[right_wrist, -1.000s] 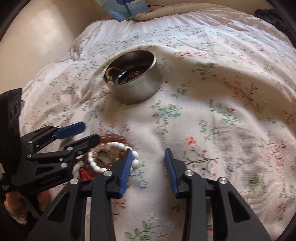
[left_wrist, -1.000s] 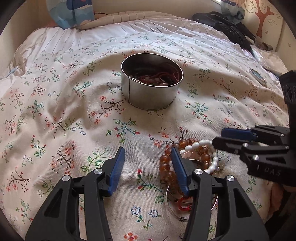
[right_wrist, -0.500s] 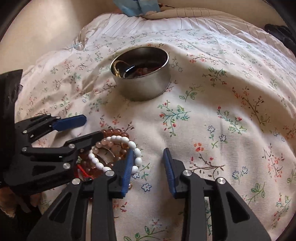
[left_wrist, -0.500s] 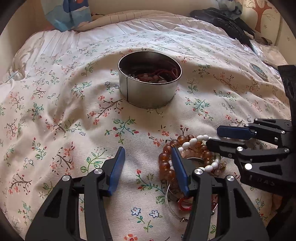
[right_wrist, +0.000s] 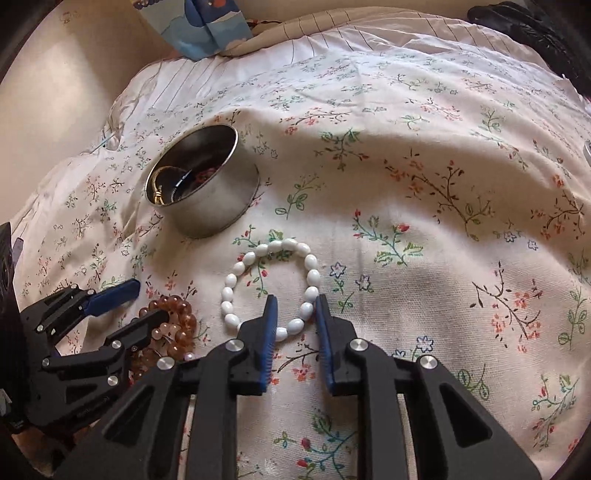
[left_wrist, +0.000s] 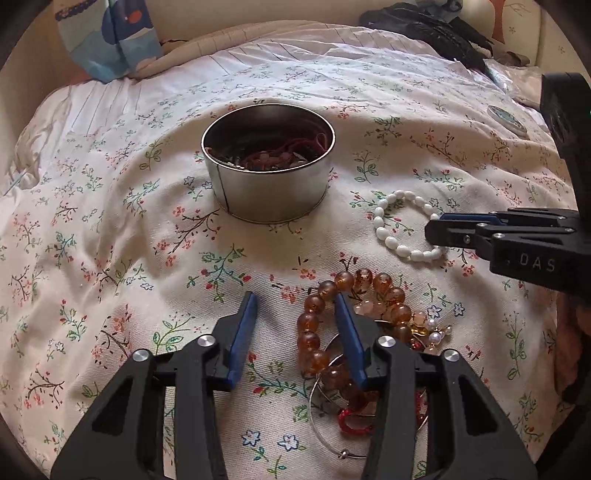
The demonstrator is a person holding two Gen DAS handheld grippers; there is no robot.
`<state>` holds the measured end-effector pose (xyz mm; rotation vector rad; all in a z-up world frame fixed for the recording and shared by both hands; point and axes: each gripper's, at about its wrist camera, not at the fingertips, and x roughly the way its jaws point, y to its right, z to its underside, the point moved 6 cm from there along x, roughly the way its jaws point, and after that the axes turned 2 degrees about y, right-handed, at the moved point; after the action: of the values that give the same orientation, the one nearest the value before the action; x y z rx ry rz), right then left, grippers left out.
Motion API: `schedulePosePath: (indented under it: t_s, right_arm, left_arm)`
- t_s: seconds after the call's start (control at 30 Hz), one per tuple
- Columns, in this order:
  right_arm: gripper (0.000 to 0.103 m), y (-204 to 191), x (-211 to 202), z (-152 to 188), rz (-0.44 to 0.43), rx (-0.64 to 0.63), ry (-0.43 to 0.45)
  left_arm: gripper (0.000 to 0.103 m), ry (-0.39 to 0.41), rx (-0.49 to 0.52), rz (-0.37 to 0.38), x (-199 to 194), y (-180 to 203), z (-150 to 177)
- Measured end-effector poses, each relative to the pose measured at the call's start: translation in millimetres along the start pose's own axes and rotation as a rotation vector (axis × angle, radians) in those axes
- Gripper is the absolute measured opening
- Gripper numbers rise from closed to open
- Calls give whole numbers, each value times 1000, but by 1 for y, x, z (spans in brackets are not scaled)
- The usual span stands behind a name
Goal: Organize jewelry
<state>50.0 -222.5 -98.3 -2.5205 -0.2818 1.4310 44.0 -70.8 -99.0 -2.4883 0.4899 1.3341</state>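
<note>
A white bead bracelet [left_wrist: 380, 225] [right_wrist: 227, 293] lies flat on the floral bedspread, right of the round metal tin [left_wrist: 269, 199] [right_wrist: 214, 210] that holds jewelry. My right gripper [right_wrist: 295, 299] [left_wrist: 434, 225] is closing, and the bracelet's near strand lies between its blue pads without being pressed. An amber bead bracelet [left_wrist: 308, 321] [right_wrist: 181, 314] tops a small pile of jewelry. My left gripper [left_wrist: 295, 299] [right_wrist: 147, 301] is closing over it. Its right finger stands inside the loop, one strand lies between the jaws, and nothing is gripped.
In the pile lie a thin wire bangle [left_wrist: 317, 413], a red piece [left_wrist: 349, 426] and pearl charms [left_wrist: 436, 332]. A blue patterned cushion [left_wrist: 110, 40] and dark clothing [left_wrist: 424, 26] lie at the bed's far end. A small round lid [left_wrist: 508, 118] rests far right.
The white bracelet has left the pile and now lies apart, nearer the tin, with the right gripper moved along with it. Both grippers' jaws have narrowed.
</note>
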Motion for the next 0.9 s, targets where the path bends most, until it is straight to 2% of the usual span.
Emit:
schedulePosePath:
  t_s: [0.03, 0.07, 0.1, 0.17, 0.23, 0.33, 0.37, 0.4, 0.47, 0.53, 0.6, 0.7, 0.9]
  right_arm:
    - [22, 1, 1, -1, -10, 12, 0]
    - [22, 1, 2, 0, -15, 15, -1]
    - [17, 1, 2, -1, -18, 12, 0]
    - [8, 0, 2, -3, -31, 8, 7]
    - [8, 0, -4, -4, -46, 14, 31]
    - [9, 3, -10, -8, -65, 43, 61]
    - [10, 5, -9, -8, -54, 52, 57]
    - [22, 8, -6, -9, -47, 58, 49]
    - [35, 8, 0, -7, -47, 57, 29]
    - [34, 4, 5, -6, -23, 22, 14]
    - [8, 1, 8, -6, -33, 7, -1]
    - [8, 3, 2, -8, -119, 61, 13]
    - [8, -7, -33, -17, -259, 110, 141]
  left_arm:
    - [29, -1, 9, 1, 0, 2, 0]
    - [17, -2, 18, 8, 0, 3, 0]
    - [11, 0, 17, 21, -2, 4, 0]
    - [11, 22, -23, 69, -9, 2, -4]
    - [11, 65, -89, 136, -19, -3, -9]
    - [11, 105, -166, 180, -27, -14, -14]
    - [11, 113, -183, 190, -28, -17, -15]
    - [11, 117, -197, 197, -29, -19, -15]
    - [11, 115, -207, 204, -28, -21, -16]
    - [11, 109, -203, 205, -26, -19, -15]
    - [11, 104, -200, 212, -25, -16, -15]
    - [11, 131, -217, 221, -31, -19, -18]
    - [11, 218, -269, 234, -48, -30, -26]
